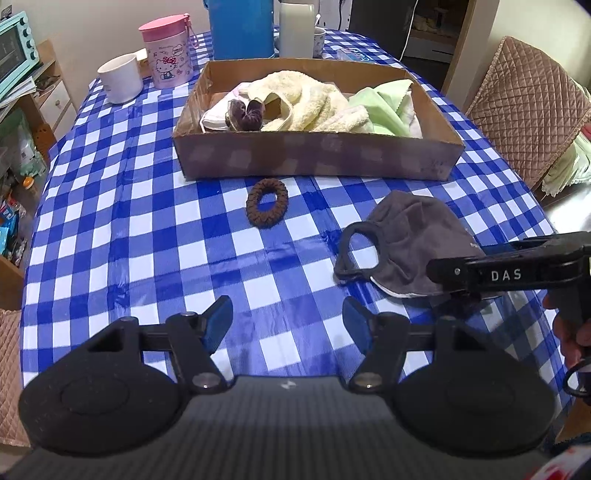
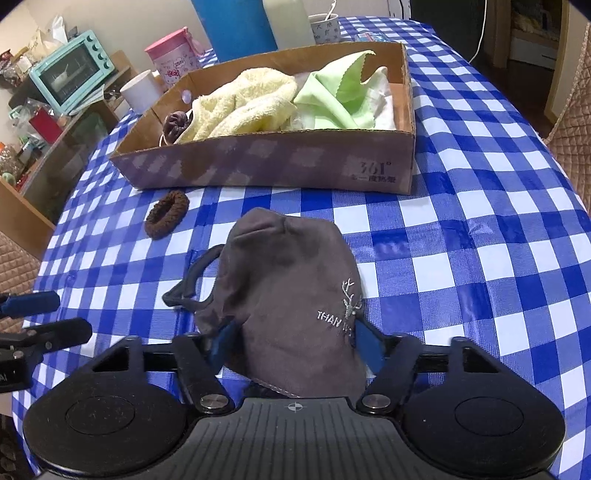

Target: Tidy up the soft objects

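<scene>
A grey face mask [image 2: 288, 280] lies humped on the blue checked tablecloth [image 2: 461, 258], filling the gap of my right gripper [image 2: 295, 343], whose blue pads [image 2: 367, 343] press on its two sides. In the left wrist view that mask [image 1: 413, 236] sits at the right under the right gripper's black fingers [image 1: 448, 275]. A brown braided hair tie [image 1: 267, 203] rests just in front of the cardboard box [image 1: 317, 158]. My left gripper [image 1: 288, 321] stands open over bare cloth, holding nothing. The box holds a cream towel [image 1: 295, 99], a green cloth [image 1: 384, 107] and a dark scrunchie [image 1: 245, 115].
Behind the box stand a pink canister [image 1: 168, 55], a white mug [image 1: 121, 78], a blue jug [image 1: 242, 29] and a white bottle [image 1: 297, 29]. A quilted chair [image 1: 528, 110] is at the right table edge. A mint oven [image 2: 72, 75] sits on shelves off to the left.
</scene>
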Demonstrator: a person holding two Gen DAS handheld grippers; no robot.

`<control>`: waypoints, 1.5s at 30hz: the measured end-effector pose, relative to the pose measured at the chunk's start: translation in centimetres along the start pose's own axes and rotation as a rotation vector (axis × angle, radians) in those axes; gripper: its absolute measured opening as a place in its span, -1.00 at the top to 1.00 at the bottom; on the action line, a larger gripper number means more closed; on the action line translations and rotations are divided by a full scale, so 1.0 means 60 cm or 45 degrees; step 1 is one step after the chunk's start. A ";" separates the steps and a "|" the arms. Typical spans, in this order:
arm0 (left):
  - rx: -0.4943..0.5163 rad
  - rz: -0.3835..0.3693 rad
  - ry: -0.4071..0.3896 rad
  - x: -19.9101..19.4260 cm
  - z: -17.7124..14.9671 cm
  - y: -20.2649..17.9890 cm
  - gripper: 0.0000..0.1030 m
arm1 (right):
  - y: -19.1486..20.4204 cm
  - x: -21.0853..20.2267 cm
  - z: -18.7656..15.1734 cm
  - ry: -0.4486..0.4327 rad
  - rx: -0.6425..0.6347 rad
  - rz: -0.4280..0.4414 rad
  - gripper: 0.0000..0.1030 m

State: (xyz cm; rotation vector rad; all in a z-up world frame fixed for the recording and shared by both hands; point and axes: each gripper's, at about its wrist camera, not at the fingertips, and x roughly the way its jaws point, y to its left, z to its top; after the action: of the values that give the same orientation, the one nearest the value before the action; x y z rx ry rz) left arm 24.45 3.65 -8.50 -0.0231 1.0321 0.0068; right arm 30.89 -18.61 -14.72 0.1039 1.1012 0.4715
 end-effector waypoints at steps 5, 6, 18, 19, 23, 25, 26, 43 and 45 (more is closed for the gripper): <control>0.016 -0.011 -0.001 0.019 0.008 0.001 -0.22 | -0.008 -0.004 0.002 -0.037 0.004 0.034 0.48; 0.020 -0.012 -0.002 0.023 0.010 0.002 -0.22 | -0.008 -0.007 0.003 -0.049 -0.002 0.040 0.57; 0.077 -0.020 -0.048 0.077 0.047 0.016 -0.12 | -0.015 -0.042 0.024 -0.189 0.003 -0.035 0.77; 0.080 -0.019 -0.050 0.083 0.050 0.018 -0.10 | -0.019 -0.042 0.026 -0.195 0.011 -0.041 0.77; 0.085 -0.011 -0.046 0.110 0.061 0.027 -0.07 | -0.031 -0.041 0.031 -0.193 0.042 -0.071 0.77; 0.090 -0.008 -0.045 0.122 0.066 0.031 -0.07 | -0.038 -0.039 0.031 -0.186 0.064 -0.081 0.76; 0.092 -0.008 -0.044 0.127 0.068 0.033 -0.07 | -0.041 -0.037 0.032 -0.181 0.079 -0.084 0.76; 0.118 -0.038 -0.054 0.174 0.087 0.041 0.59 | -0.062 -0.034 0.035 -0.164 0.159 -0.101 0.76; 0.116 -0.040 -0.051 0.170 0.083 0.040 0.62 | -0.062 -0.034 0.036 -0.164 0.160 -0.099 0.76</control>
State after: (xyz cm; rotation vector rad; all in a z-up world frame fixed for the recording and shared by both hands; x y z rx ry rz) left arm 33.92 6.13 -14.77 0.0435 0.9911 -0.0681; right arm 33.18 -22.46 -13.19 0.1982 1.0042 0.3215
